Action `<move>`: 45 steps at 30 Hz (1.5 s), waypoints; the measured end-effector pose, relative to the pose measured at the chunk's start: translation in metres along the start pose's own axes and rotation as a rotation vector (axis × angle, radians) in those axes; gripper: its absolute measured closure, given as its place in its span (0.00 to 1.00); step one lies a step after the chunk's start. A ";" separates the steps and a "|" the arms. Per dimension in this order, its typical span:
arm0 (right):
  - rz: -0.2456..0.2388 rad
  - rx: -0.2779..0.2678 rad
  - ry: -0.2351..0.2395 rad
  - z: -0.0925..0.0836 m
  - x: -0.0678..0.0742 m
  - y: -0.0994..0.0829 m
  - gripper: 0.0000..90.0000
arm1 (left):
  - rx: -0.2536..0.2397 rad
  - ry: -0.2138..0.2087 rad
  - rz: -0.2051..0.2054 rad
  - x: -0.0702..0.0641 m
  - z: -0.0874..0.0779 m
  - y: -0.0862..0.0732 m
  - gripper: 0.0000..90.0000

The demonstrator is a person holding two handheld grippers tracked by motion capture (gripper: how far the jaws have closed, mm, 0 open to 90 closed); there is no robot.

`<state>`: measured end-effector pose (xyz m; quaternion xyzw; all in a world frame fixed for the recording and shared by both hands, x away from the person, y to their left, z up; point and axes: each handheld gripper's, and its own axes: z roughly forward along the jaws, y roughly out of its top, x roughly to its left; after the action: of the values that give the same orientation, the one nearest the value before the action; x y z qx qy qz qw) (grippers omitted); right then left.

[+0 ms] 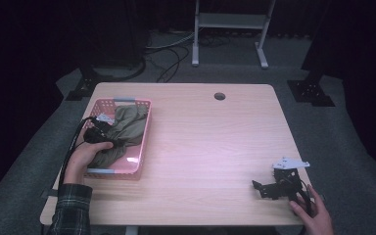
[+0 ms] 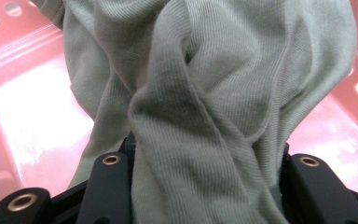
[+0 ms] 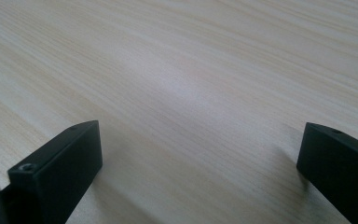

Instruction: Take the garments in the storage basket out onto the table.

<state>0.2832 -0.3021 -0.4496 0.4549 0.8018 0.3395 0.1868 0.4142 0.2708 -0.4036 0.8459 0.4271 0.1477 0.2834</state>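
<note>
The grasp step is judged to be in hand: the left hand-held gripper (image 1: 99,131) is closed on a bunched fold of the grey-green garment (image 1: 127,125), which is seen rising between its jaws in the left gripper view and which lies inside the pink basket (image 1: 144,134) at about 9 o'clock on the bench (image 1: 215,147). Next, a straight lift is called for, high enough for the trailing cloth to clear the basket rim without dragging the basket along. The right hand-held gripper (image 1: 262,188) is held wide and empty over bare bench at about 4 o'clock, well apart from the garment.
</note>
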 end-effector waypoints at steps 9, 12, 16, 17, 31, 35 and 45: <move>0.000 0.000 0.000 0.000 0.000 0.000 0.00 | 0.002 -0.017 -0.023 0.000 -0.005 0.003 0.57; 0.000 0.000 0.000 0.000 0.000 0.000 0.00 | 0.003 -0.019 -0.020 0.000 -0.006 0.003 0.57; 0.000 0.000 0.000 0.000 0.000 0.000 0.00 | 0.000 -0.023 -0.021 0.000 -0.008 0.004 0.57; 0.000 0.000 0.000 0.000 0.000 0.000 0.00 | -0.004 -0.022 -0.024 0.000 -0.008 0.004 0.57; 0.000 0.000 0.000 0.000 0.000 0.000 0.00 | -0.055 -0.040 -0.032 0.001 -0.021 0.007 0.58; 0.000 0.000 0.000 0.000 0.000 0.000 0.00 | -0.076 -0.047 -0.037 0.001 -0.025 0.008 0.58; 0.000 0.000 0.000 0.000 0.000 0.000 0.00 | -0.121 -0.058 -0.047 0.000 -0.036 0.013 0.58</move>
<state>0.2833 -0.3021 -0.4496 0.4549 0.8018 0.3396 0.1867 0.4049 0.2774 -0.3670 0.8208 0.4288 0.1418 0.3496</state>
